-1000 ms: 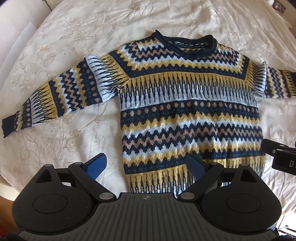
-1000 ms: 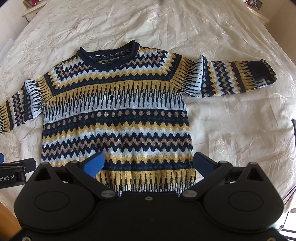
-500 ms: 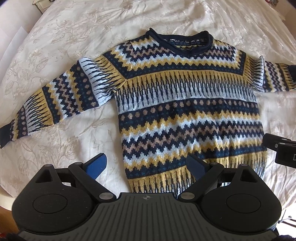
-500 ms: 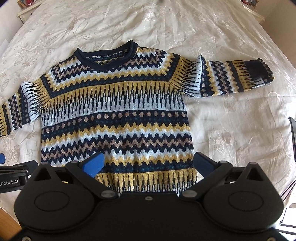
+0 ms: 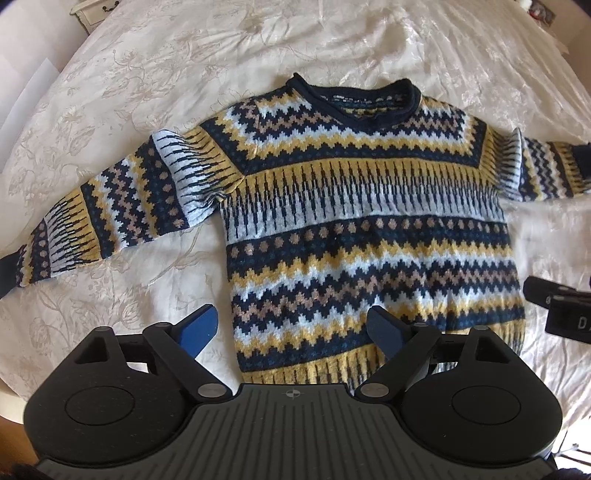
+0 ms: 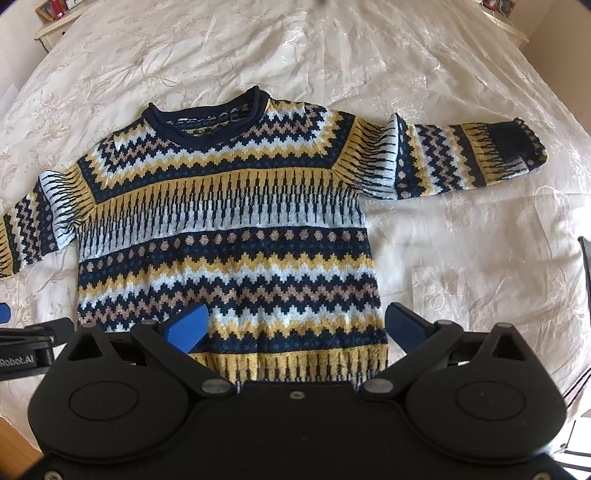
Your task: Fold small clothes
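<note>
A small knitted sweater (image 5: 362, 221) with navy, yellow, white and tan zigzag bands lies flat and face up on the bed, collar away from me, both sleeves spread out sideways. It also shows in the right wrist view (image 6: 221, 229). My left gripper (image 5: 293, 328) is open and empty, hovering above the hem's left corner. My right gripper (image 6: 295, 326) is open and empty above the hem's right part. The right gripper's body shows at the right edge of the left wrist view (image 5: 557, 306).
The sweater lies on a white bedspread (image 5: 129, 92) with an embossed floral pattern. Pale furniture (image 6: 55, 22) stands past the bed's far left corner. A strip of wooden floor (image 6: 14, 443) shows at the near left.
Both grippers have moved slightly forward and left over the hem, so the sweater sits lower and further right in the views. Both stay open.
</note>
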The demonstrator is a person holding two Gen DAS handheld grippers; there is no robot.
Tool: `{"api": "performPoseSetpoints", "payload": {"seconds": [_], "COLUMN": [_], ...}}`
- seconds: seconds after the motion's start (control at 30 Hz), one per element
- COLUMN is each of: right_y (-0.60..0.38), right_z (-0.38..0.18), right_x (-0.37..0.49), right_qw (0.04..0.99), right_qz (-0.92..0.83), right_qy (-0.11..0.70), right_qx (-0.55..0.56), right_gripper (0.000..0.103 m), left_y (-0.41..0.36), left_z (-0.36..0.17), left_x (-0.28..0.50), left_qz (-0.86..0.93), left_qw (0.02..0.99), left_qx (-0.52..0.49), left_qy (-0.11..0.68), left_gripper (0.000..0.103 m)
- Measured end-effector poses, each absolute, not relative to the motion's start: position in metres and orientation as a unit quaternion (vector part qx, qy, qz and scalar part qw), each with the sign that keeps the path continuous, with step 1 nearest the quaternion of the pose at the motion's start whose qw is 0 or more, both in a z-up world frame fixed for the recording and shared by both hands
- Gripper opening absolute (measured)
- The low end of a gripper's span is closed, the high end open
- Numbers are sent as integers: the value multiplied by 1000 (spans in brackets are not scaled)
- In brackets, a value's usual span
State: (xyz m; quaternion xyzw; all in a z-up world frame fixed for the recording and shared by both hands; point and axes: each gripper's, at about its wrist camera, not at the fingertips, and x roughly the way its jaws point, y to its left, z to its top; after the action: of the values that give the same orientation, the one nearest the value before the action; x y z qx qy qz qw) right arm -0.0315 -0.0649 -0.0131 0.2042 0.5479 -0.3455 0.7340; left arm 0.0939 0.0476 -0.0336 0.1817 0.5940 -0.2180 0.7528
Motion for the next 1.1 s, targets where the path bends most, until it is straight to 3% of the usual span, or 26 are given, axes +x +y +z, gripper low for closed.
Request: {"api": "performPoseSetpoints", "payload": {"seconds": [0.1, 0.23, 0.4, 0.53, 0.9, 1.1], "right_y": [-75, -113, -188, -252, -356, -382], "right_z": [-17, -25, -33, -42, -79, -117], "right_x": [-37, -54, -88, -106, -105, -99], "right_qw": [741, 744, 748, 748, 745, 723], "right_qz": [-339, -333, -347, -372, -454, -459], "right_qy": [556, 561, 543, 532, 487, 513], "right_qx": [164, 144, 160, 136, -31, -62], "right_gripper": [100, 85, 80, 66, 64, 49], "left_y": [44, 35, 26, 22, 15, 9], "left_z": [-24, -14, -10, -11, -17, -18], "left_x": [91, 83, 65, 50, 24, 23], "left_qz": [-203, -181, -167, -163, -94, -88], "left_qw": [772, 790, 800, 803, 812, 813], "left_qx": [150, 119, 78, 37, 51, 66], "left_qy": [583, 573, 571, 572, 573, 572], "left_gripper": [87, 87, 87, 87, 87, 87]}}
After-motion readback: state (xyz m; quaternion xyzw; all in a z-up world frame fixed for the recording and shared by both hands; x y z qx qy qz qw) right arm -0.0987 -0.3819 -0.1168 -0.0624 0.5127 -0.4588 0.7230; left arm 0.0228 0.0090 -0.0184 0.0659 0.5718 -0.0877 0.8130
